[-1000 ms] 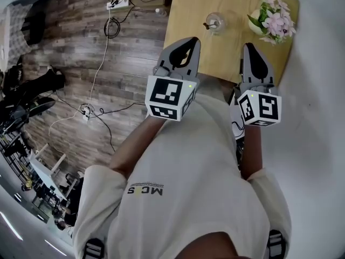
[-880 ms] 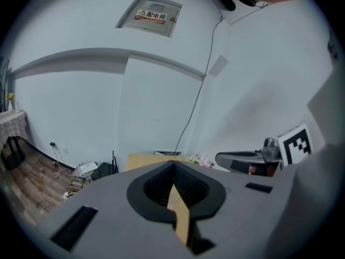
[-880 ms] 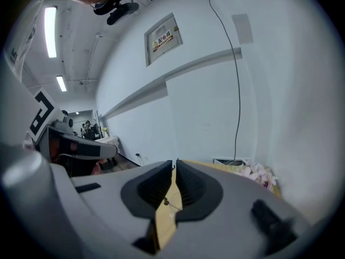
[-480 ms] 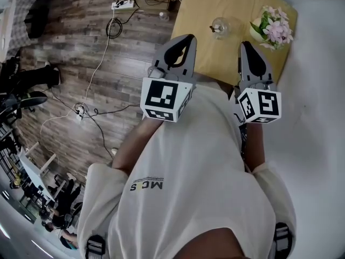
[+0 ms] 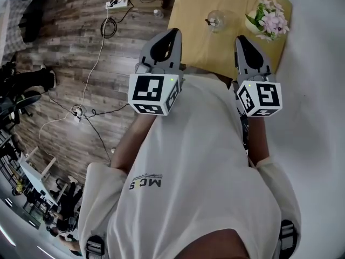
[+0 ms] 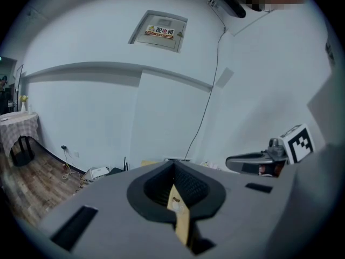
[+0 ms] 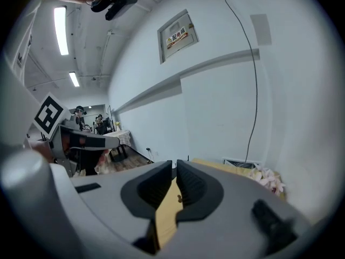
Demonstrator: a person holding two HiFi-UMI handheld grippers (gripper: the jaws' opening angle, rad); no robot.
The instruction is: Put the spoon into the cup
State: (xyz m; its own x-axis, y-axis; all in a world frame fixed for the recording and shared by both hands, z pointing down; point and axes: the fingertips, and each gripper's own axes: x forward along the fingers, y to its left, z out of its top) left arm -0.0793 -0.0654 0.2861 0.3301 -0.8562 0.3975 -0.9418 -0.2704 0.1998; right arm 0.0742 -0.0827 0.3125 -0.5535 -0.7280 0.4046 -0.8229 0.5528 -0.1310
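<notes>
My left gripper [image 6: 173, 166] is clenched on nothing, tips pressed together. The right gripper [image 7: 174, 167] is all but clenched too, only a sliver showing between its tips and nothing in it. Both hang at the near edge of the wooden table [image 5: 197, 45], side by side. The glass cup [image 5: 216, 21] stands far up the table, left of the flowers [image 5: 269, 18]. The spoon [image 5: 208, 21] is a small dark shape at the cup's left rim, and I can't tell whether it is inside.

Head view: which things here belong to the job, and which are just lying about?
For the job: glass cup, the small dark spoon at it, left gripper, right gripper.
Lying about: flowers, floor cables, power strip.
</notes>
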